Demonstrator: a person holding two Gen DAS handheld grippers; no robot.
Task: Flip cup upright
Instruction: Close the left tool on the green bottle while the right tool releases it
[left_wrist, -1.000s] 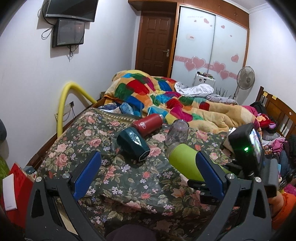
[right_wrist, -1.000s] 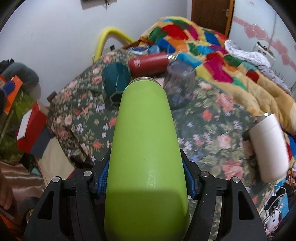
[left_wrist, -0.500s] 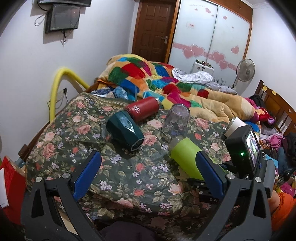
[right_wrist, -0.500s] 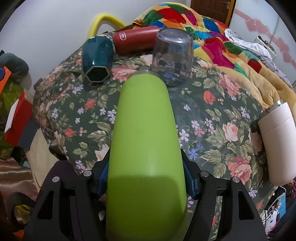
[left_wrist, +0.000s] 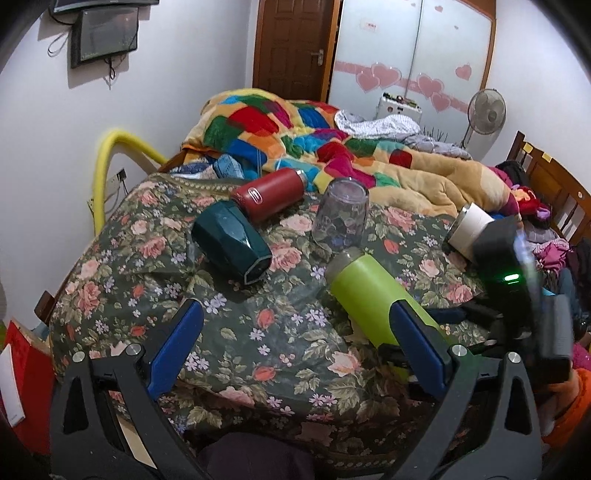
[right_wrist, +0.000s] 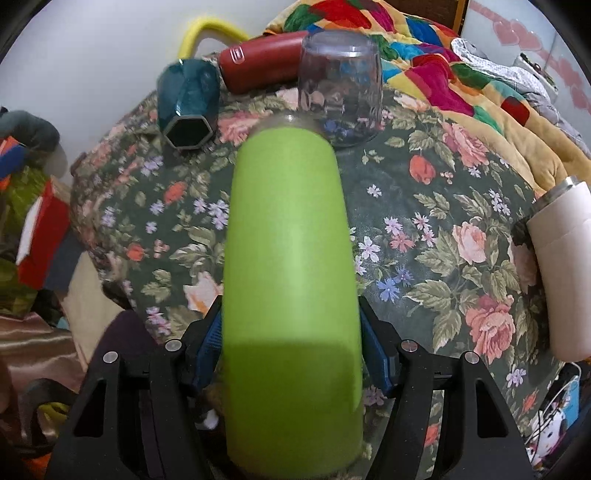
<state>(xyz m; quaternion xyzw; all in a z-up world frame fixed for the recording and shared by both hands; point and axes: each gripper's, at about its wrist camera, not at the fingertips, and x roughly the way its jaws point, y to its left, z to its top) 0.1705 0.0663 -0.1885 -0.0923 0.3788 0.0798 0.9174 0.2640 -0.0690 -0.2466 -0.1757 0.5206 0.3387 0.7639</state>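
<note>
My right gripper (right_wrist: 291, 343) is shut on a lime green cup (right_wrist: 291, 258), held lengthwise and tilted low over the floral bedspread (right_wrist: 424, 236), its mouth pointing away from me. The same green cup (left_wrist: 369, 291) shows in the left wrist view, with the right gripper (left_wrist: 417, 332) around its base. My left gripper (left_wrist: 295, 343) is open and empty, above the bedspread's front edge. A clear glass (left_wrist: 341, 218) stands upside down just beyond the green cup.
A dark teal faceted cup (left_wrist: 231, 243) and a red flask (left_wrist: 269, 197) lie on their sides at the left. A white tumbler (left_wrist: 472, 229) lies at the right edge. A patchwork quilt (left_wrist: 314, 144) is piled behind. A yellow hose (left_wrist: 110, 162) curves by the wall.
The right gripper has lowered the green cup toward the bedspread and moved it closer to the upside-down glass. The left gripper has drifted forward and stayed open.
</note>
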